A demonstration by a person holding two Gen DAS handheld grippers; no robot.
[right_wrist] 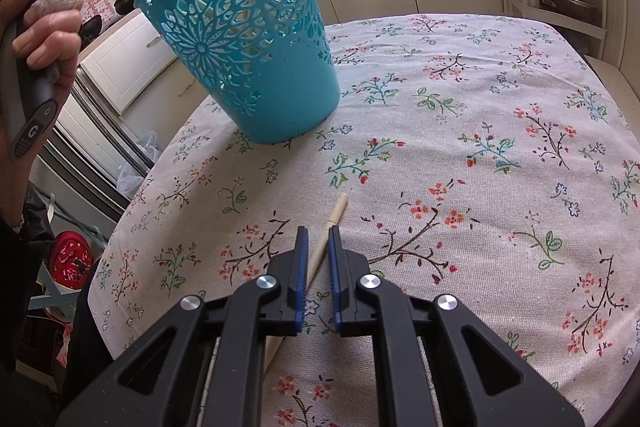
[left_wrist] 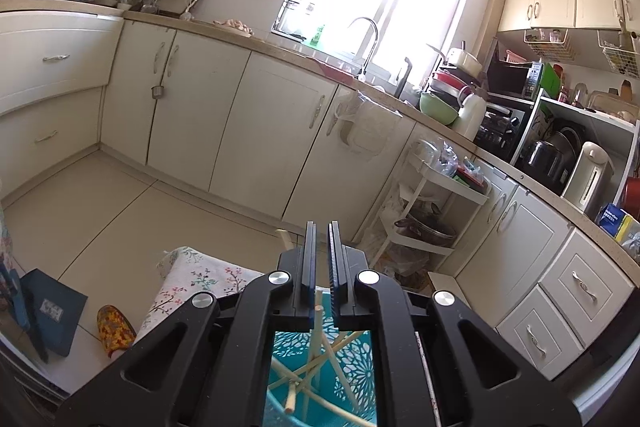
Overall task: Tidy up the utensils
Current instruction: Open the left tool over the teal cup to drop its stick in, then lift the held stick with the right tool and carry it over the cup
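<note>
A round counter covered with a flowered cloth carries a teal plastic basket with cut-out flower patterns, standing upright near the far left edge.

The right tongs hover low over the cloth, near the front of the counter. Their two blue-padded fingers are only slightly apart, with a pale wooden chopstick running between them. The chopstick lies flat on the cloth, its far end pointing roughly toward the basket. Whether the pads actually press on it cannot be told — a thin gap shows on each side.

The left tongs are held up above the basket, looking out across a kitchen with cream cabinets and a bright window. Their fingers are nearly together and pinch a chopstick that hangs down between them into the basket below. Several more chopsticks lie crossed inside the basket.

At the left edge of the right view, a hand grips the handle of the left tool — beside the basket.
</note>
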